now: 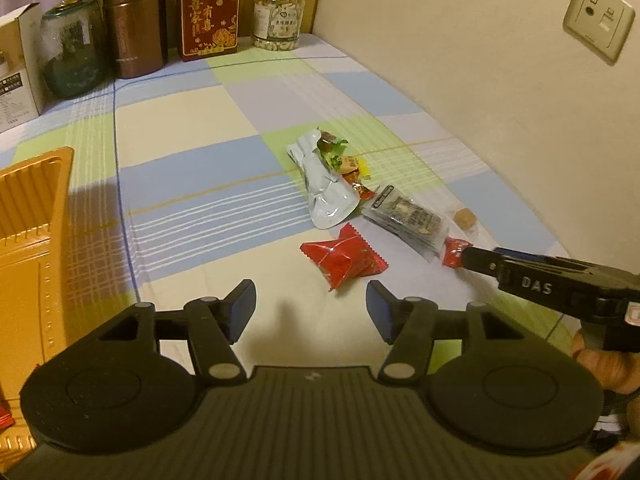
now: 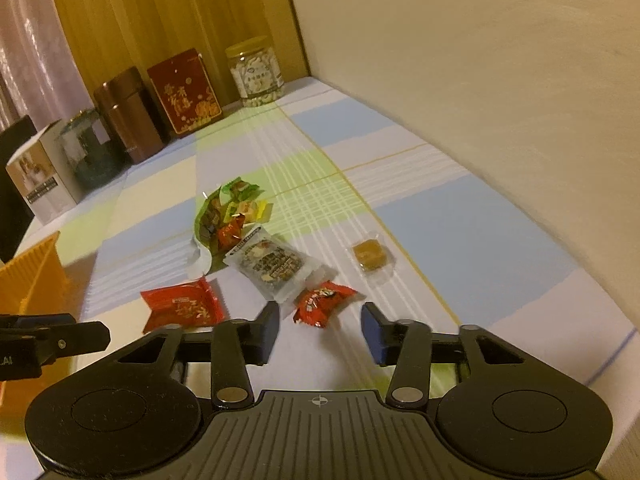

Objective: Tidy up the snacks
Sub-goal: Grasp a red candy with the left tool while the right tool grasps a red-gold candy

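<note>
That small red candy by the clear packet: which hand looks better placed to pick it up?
The right. The right gripper is open with the small red candy just ahead of its fingertips; the left gripper faces the larger red packet instead.

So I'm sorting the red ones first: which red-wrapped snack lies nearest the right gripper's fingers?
The small red twist-wrapped candy, just ahead of the right gripper beside the clear dark-printed packet. The flat red packet lies further left; a third red piece sits back by the green pouch.

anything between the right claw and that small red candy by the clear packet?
Nothing visible. The small red candy lies just ahead of the right claw, whose jaws stand open and empty. The clear packet touches the candy's far-left side, beside the approach rather than across it.
</note>
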{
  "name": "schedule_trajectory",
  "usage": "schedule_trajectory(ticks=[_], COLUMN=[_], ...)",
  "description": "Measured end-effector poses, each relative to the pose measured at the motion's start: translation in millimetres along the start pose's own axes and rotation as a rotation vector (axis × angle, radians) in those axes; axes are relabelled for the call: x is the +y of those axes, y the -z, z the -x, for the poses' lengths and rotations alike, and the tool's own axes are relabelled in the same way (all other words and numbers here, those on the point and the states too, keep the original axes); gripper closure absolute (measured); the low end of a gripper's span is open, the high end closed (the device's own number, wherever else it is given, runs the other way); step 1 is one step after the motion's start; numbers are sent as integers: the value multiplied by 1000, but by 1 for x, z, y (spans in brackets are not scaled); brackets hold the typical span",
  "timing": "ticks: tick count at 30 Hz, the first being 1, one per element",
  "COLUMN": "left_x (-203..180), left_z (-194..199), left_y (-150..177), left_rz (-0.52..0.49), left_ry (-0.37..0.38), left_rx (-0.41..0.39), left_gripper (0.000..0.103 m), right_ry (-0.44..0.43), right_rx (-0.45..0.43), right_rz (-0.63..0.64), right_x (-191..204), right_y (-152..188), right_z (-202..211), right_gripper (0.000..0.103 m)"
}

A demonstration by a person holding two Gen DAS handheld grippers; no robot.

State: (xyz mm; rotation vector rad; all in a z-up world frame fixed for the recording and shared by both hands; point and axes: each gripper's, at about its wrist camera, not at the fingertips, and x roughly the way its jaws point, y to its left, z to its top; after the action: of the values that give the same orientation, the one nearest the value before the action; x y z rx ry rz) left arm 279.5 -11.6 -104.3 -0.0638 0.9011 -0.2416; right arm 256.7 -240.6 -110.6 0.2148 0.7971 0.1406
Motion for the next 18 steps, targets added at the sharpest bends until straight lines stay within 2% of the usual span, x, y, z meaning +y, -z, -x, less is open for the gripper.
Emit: schedule_trajectory(ticks=[10, 14, 18], left_x=[3, -1, -5], left_z=[-21, -29, -38], left_y=[-5, -8, -10], left_rz=[3, -11, -44], left_ry=[14, 25, 32], left_rx=[3, 3, 2], left_gripper=[43, 42, 41], right_ry=[43, 52, 51], right_rx=[1, -10, -9], right_rz=[25, 44, 50], right_x=[4, 3, 0], right_y=[0, 1, 3], right_z=[-30, -32, -28], right_gripper=[70, 80, 84])
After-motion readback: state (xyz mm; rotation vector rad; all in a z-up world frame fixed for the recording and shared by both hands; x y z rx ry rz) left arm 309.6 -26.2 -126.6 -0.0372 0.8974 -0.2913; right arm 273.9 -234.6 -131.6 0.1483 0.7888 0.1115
